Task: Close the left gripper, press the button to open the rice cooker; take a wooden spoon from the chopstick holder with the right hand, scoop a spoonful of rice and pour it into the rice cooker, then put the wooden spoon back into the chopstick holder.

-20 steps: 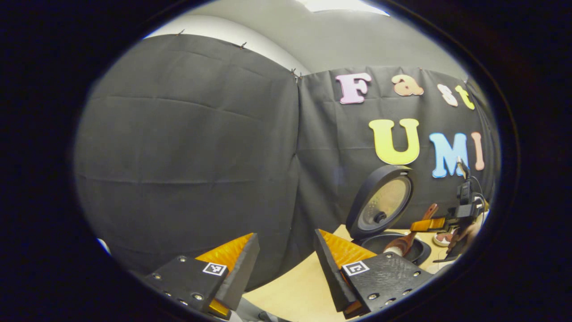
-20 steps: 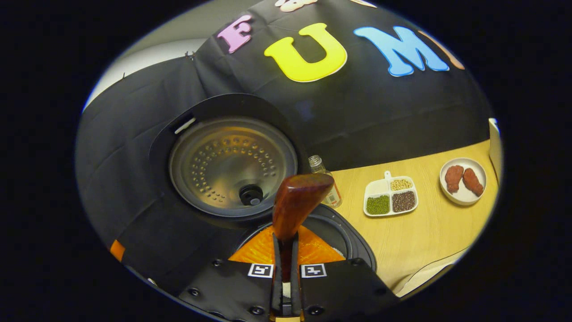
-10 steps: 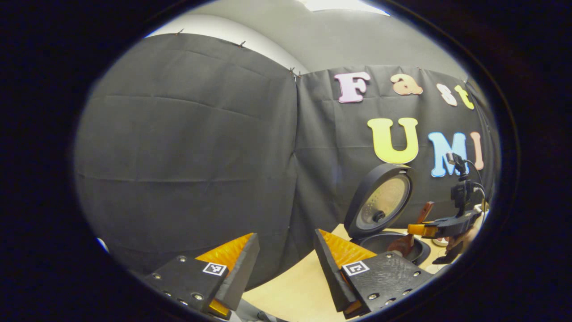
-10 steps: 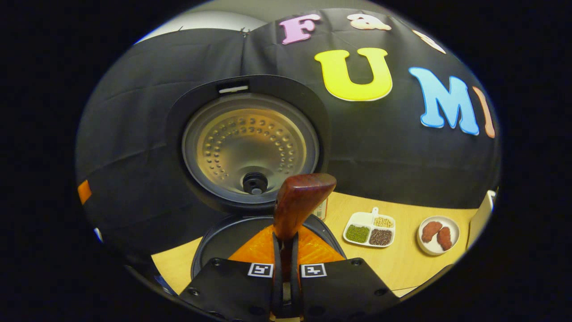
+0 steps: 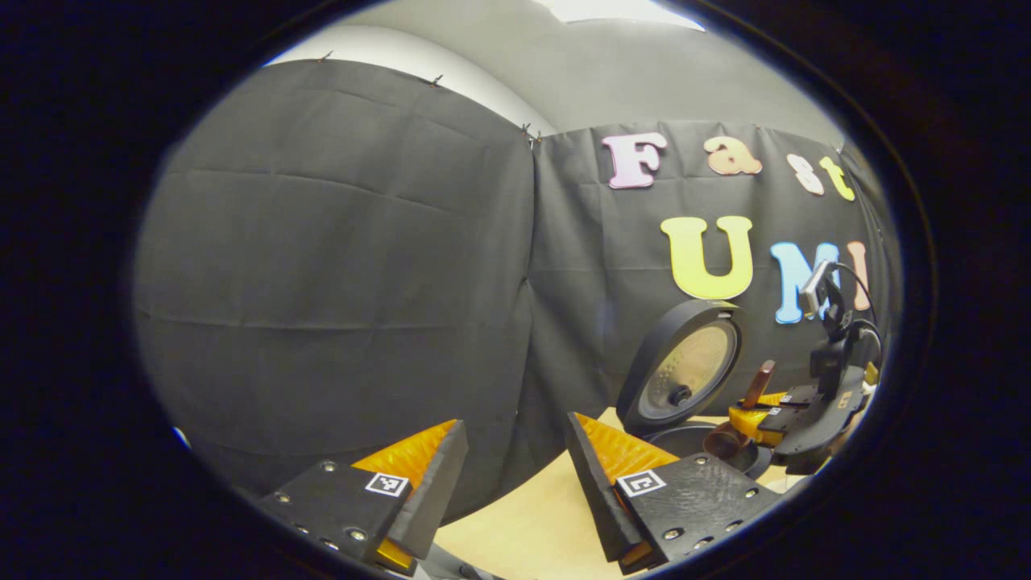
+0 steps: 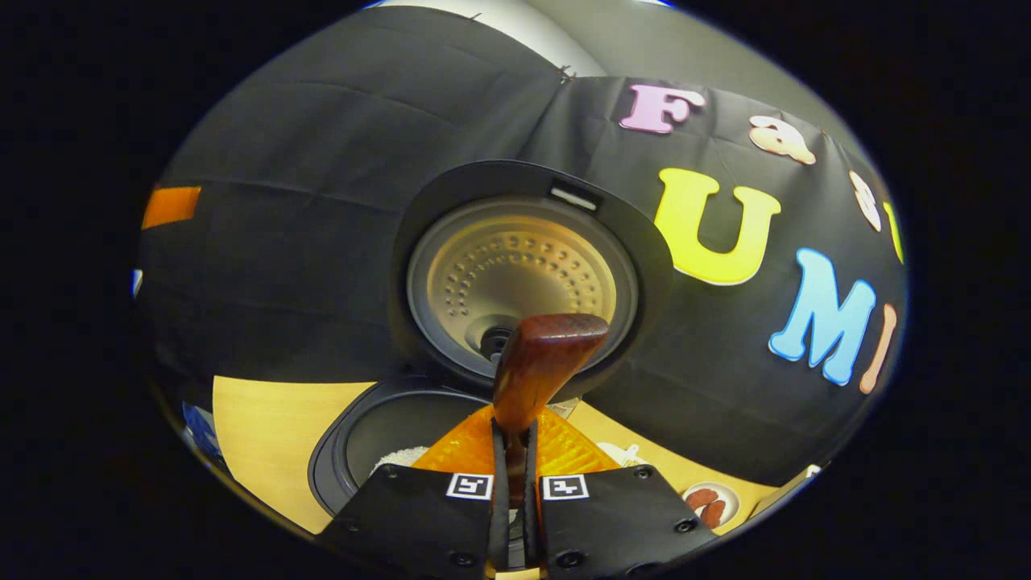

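My right claw [image 6: 515,483] is clamped on the handle of the wooden spoon [image 6: 538,366], both fingers pressing its sides. In the left gripper view the spoon [image 5: 725,439] slants with its bowl low over the pot opening of the rice cooker [image 5: 685,379], whose lid stands raised behind it. In the right gripper view a little white rice [image 6: 399,459] lies in the pot [image 6: 378,431], so I judge the pour is under way or just done. My left claw [image 5: 515,475] is idle with its fingers apart, raised near the worktop [image 5: 548,515] edge, well apart from the cooker.

Risks from here: the handle is smooth and I hold it near its end, so a quick turn could make the spoon twist or slip between my fingers. If I lift away before the bowl has emptied, grains could fall on the rim or the worktop. The raised lid is close behind the handle tip; swinging up carelessly could knock it. I cannot see the chopstick holder, so the return needs care.
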Tool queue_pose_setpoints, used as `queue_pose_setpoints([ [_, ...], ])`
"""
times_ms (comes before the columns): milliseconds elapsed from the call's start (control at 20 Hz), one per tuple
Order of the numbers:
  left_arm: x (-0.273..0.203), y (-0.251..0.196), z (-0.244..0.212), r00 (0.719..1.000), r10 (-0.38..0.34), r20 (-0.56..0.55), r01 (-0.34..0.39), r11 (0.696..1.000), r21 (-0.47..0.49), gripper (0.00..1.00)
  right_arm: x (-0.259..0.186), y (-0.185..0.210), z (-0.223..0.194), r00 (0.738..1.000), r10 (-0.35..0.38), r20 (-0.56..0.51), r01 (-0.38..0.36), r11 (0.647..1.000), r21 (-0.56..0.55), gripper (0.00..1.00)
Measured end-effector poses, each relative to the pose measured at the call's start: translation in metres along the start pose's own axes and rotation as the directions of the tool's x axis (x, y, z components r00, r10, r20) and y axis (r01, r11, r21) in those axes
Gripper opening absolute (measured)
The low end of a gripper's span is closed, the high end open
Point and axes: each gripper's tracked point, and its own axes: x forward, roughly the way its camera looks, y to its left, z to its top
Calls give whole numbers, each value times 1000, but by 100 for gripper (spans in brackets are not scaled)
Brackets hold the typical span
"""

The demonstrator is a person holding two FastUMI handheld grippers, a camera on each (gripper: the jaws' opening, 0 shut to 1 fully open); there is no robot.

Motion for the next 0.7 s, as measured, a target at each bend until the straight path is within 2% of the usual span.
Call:
queue_pose_setpoints([
  [150, 0, -3, 4, 1000, -2, 4, 2, 1000, 3, 77, -2, -1, 4, 1000, -5, 15, 5, 1000, -21, 8],
  [300, 1, -8, 8, 1000, -12, 10, 12, 1000, 5, 77, -6, -4, 4, 1000, 23, -6, -22, 992, 121, 9],
  [450, 6, -18, 14, 999, -29, 22, 29, 1000, 3, 77, -17, -15, 20, 999, 43, 7, -44, 960, 276, 8],
  [550, 9, -25, 18, 999, -44, 29, 45, 999, -7, 77, -25, -24, 29, 998, 48, 29, -55, 926, 373, 8],
  [700, 14, -41, 21, 997, -73, 38, 73, 997, -13, 77, -40, -47, 34, 999, 22, 26, -32, 883, 469, 8],
])
